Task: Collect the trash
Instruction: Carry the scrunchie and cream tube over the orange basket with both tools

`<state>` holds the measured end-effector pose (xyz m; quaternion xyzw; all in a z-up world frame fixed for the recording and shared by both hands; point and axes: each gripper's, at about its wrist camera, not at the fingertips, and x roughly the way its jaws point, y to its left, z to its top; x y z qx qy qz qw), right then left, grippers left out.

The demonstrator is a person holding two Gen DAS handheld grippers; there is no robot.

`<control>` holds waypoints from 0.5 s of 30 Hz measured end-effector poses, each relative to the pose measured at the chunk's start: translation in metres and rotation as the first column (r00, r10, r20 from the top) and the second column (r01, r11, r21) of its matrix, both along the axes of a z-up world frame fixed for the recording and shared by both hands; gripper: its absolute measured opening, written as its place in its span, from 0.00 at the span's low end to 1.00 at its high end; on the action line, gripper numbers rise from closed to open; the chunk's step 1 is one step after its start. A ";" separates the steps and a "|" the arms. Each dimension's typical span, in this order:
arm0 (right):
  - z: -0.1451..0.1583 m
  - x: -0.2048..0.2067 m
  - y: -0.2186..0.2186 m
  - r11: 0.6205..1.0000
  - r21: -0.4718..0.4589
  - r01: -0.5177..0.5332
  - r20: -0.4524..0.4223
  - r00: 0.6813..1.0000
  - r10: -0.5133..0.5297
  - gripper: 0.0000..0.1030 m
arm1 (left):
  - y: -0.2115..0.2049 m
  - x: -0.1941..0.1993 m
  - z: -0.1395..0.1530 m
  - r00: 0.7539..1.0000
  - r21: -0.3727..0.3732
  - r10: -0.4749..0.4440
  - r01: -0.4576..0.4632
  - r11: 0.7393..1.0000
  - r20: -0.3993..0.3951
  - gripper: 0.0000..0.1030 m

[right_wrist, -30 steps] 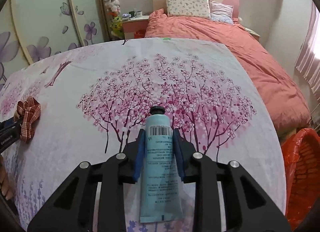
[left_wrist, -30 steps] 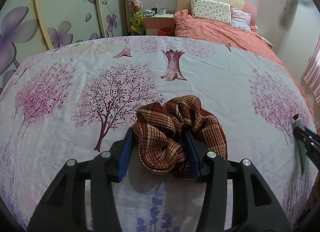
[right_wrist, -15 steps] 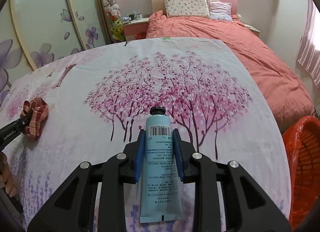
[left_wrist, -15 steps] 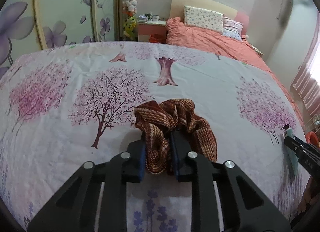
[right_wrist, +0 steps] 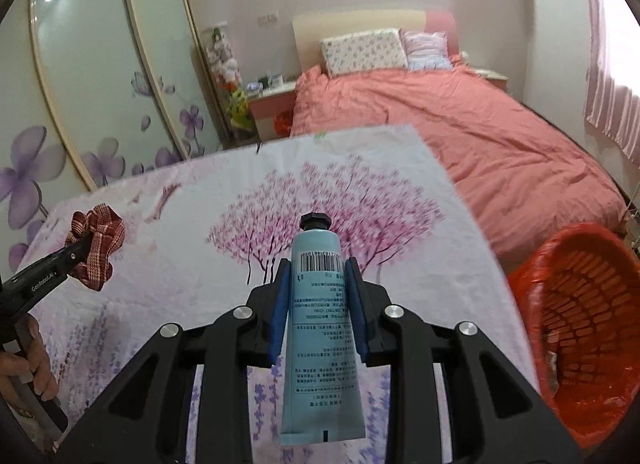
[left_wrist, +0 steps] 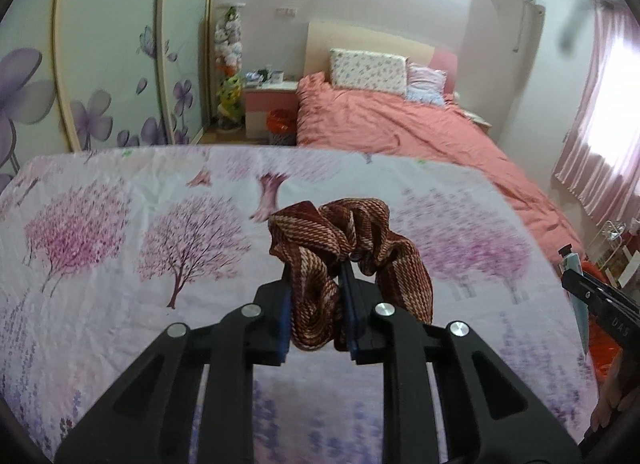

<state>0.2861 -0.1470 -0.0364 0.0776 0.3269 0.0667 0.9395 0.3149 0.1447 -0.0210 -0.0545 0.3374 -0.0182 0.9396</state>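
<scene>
Brown striped fabric, a scrunchie [left_wrist: 348, 260], is pinched between the blue pads of the left gripper [left_wrist: 316, 292], with one fold squeezed tight in the jaws and the rest of the loop bulging out above and to the right. The scrunchie hangs clear above the sheet [left_wrist: 120, 256], a white cloth printed with pink trees and purple flowers.

The right gripper [right_wrist: 316, 288] is clamped on a pale blue tube [right_wrist: 318, 328], its pads pressing the tube's two sides just below the barcode. The tube's black cap points away from the camera and its flat crimped end lies toward the camera, between the gripper's arms. It too is off the sheet.

In the right wrist view the left gripper shows at the left edge with the scrunchie in its tip, a hand [right_wrist: 28, 360] on its handle below. An orange bin [right_wrist: 580, 328] stands at the right, beside the sheet's edge, lined with orange plastic.

Beyond the sheet lies a bed [right_wrist: 460, 124] with a salmon cover and two pillows. A wardrobe [right_wrist: 100, 84] with purple flower prints fills the left side of the room.
</scene>
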 end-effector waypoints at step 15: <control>0.043 -0.076 -0.070 0.987 0.041 0.155 0.183 0.970 -0.160 0.27 | -0.109 -0.052 0.065 0.967 -0.002 -0.211 0.213 0.977 0.141 0.21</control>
